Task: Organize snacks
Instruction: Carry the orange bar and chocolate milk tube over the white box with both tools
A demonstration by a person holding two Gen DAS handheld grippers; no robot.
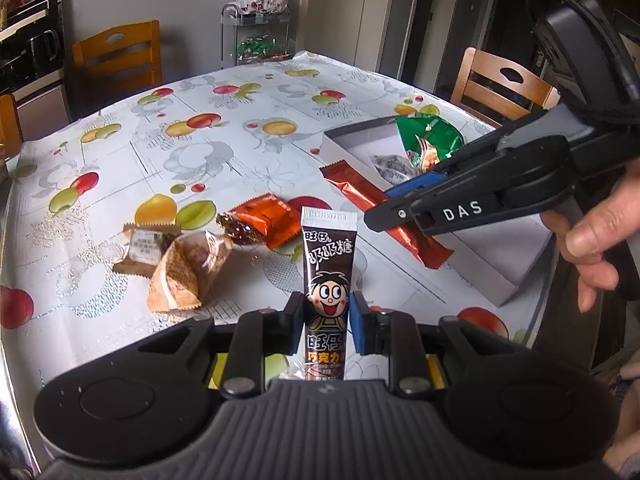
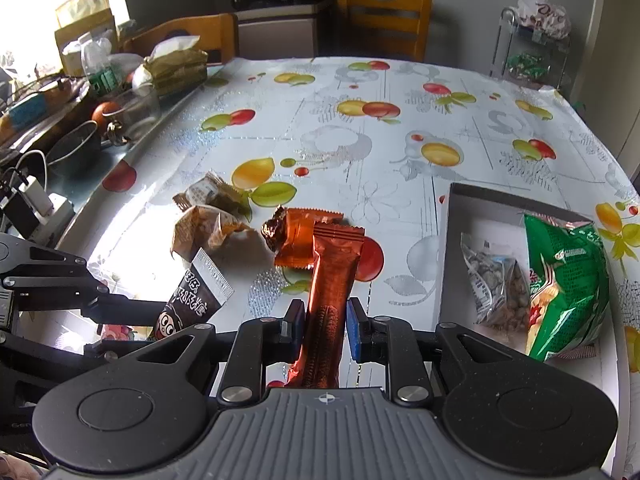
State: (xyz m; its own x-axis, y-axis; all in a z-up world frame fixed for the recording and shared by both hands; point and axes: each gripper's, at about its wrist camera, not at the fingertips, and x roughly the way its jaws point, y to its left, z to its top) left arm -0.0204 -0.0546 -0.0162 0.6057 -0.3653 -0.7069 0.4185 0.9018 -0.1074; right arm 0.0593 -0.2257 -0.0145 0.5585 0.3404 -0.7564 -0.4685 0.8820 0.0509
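The left hand-held gripper (image 1: 326,322) is clamped on a brown candy tube (image 1: 327,276), held above the worktop's (image 1: 240,120) near edge. The right hand-held gripper (image 2: 323,324) is clamped on an orange snack bar (image 2: 329,292), beside the white box (image 2: 452,240) holding a green bag (image 2: 568,280).

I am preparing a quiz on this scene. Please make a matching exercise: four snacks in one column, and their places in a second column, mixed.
Snacks:
1. brown cartoon tube
2. long orange bar
3. green bag
4. beige wafer packet

Places:
A. in the white box
B. lying loose on the tablecloth
C. between the left gripper's fingers
D. between the right gripper's fingers

Pairs: 1-C, 2-D, 3-A, 4-B
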